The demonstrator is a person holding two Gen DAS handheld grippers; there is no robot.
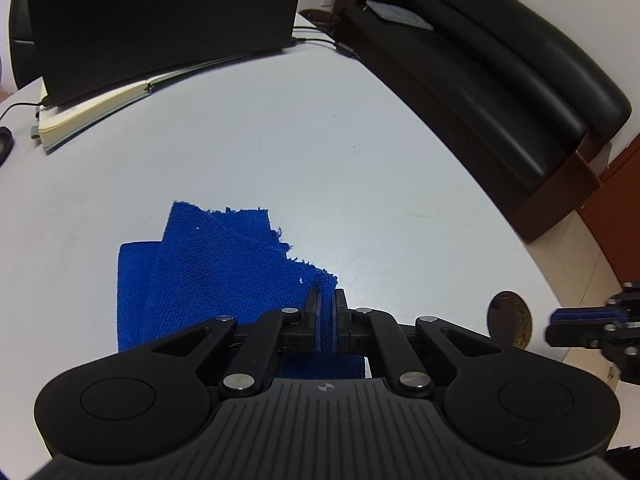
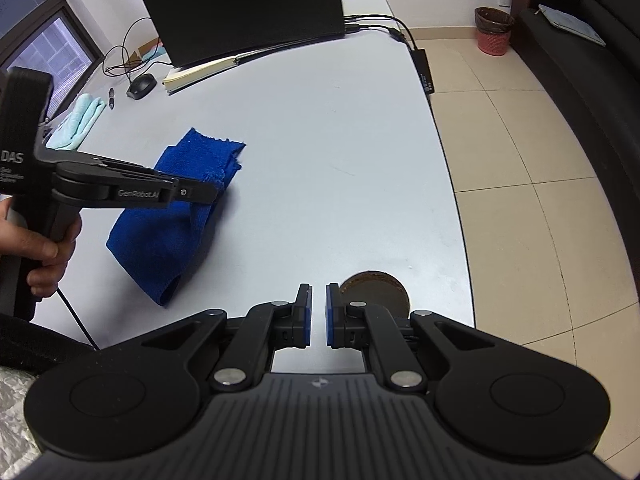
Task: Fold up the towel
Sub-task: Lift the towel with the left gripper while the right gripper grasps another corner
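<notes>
A blue towel (image 1: pixel 208 276) lies folded on the white table (image 1: pixel 320 152); it also shows in the right wrist view (image 2: pixel 172 220). My left gripper (image 1: pixel 326 300) is shut on the towel's right corner, and it shows from the side in the right wrist view (image 2: pixel 218 188), holding that corner slightly lifted. My right gripper (image 2: pixel 318 296) is nearly closed with a narrow gap, holds nothing and hovers near the table's front edge, to the right of the towel. It shows at the right edge of the left wrist view (image 1: pixel 560 324).
A black laptop (image 2: pixel 244 8) stands on an open notebook (image 2: pixel 200 72) at the back. A mouse (image 2: pixel 141 85), pen and light-blue cloth (image 2: pixel 78 120) lie at the back left. A brown round cap (image 2: pixel 376 292) sits by the front edge. A black sofa (image 1: pixel 500 72) and a bin (image 2: pixel 494 30) are to the right.
</notes>
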